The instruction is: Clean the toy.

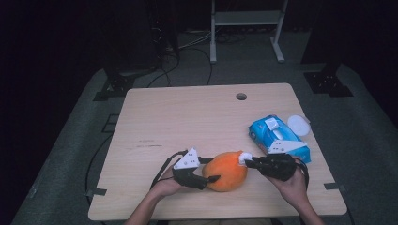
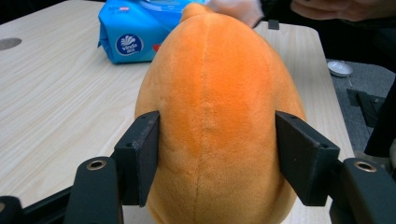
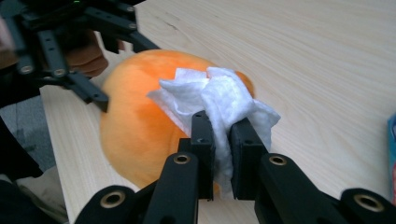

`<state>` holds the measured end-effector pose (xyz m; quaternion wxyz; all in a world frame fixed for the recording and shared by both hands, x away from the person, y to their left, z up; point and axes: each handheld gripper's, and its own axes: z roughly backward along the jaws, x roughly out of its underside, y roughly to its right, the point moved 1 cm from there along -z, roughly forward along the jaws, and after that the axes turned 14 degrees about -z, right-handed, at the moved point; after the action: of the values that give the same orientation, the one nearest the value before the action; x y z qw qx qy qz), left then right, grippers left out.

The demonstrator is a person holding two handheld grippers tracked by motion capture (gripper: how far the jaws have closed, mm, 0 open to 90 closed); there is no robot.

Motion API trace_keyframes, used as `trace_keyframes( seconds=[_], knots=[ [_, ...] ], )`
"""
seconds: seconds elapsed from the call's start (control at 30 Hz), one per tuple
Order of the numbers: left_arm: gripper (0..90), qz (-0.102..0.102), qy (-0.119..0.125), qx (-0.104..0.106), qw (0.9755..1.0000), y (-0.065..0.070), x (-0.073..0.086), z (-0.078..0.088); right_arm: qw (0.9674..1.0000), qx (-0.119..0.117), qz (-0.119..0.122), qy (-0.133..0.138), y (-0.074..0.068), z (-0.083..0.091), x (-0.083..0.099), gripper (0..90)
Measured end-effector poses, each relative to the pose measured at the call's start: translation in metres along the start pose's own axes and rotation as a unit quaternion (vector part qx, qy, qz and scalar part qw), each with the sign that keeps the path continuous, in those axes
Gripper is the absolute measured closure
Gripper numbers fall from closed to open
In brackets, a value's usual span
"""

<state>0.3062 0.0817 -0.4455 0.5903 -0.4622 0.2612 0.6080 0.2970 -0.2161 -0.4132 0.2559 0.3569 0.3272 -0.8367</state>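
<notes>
An orange plush toy (image 1: 226,171) lies near the front edge of the wooden table (image 1: 187,117). My left gripper (image 1: 210,169) comes in from the left, and in the left gripper view its pads (image 2: 140,158) press on both sides of the plush toy (image 2: 219,93). My right gripper (image 3: 223,135) is shut on a crumpled white wipe (image 3: 219,93), which rests on the top end of the plush toy (image 3: 135,126). In the high view that right gripper (image 1: 246,162) and the wipe (image 1: 243,157) sit at the toy's right end.
A blue pack of wipes (image 1: 279,137) lies on the table just behind my right hand. A white round lid (image 1: 298,125) shows by the table's right edge. A cable hole (image 1: 241,96) is in the far part of the tabletop.
</notes>
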Motion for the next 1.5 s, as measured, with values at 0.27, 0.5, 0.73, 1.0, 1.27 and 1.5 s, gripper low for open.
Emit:
trace_keyframes(
  seconds=[0.27,0.5,0.73,1.0,1.27,1.5],
  knots=[
    [34.3,-0.037,-0.006,0.008,0.9993,0.010,-0.010,-0.007,0.9997,-0.008,0.001,0.022,-0.005,0.003,-0.007,81.0],
    [32.9,0.000,0.001,0.001,1.0000,0.001,-0.003,-0.003,0.9994,-0.005,-0.033,0.000,0.014,-0.001,0.001,81.0],
    [32.6,-0.037,-0.004,0.007,0.9993,0.012,-0.013,-0.011,0.9995,-0.019,-0.018,0.015,0.001,0.003,-0.006,81.0],
    [23.6,-0.044,0.004,0.013,0.9989,0.013,-0.015,-0.012,0.9996,-0.015,-0.024,0.004,0.007,0.004,-0.006,81.0],
    [27.4,-0.055,0.003,0.021,0.9983,0.022,-0.023,-0.021,0.9997,-0.021,0.007,0.003,-0.012,0.003,-0.011,81.2],
    [28.8,-0.048,0.010,0.026,0.9984,0.018,-0.019,-0.017,0.9997,-0.005,0.022,-0.008,-0.013,0.001,-0.013,81.2]
  ],
)
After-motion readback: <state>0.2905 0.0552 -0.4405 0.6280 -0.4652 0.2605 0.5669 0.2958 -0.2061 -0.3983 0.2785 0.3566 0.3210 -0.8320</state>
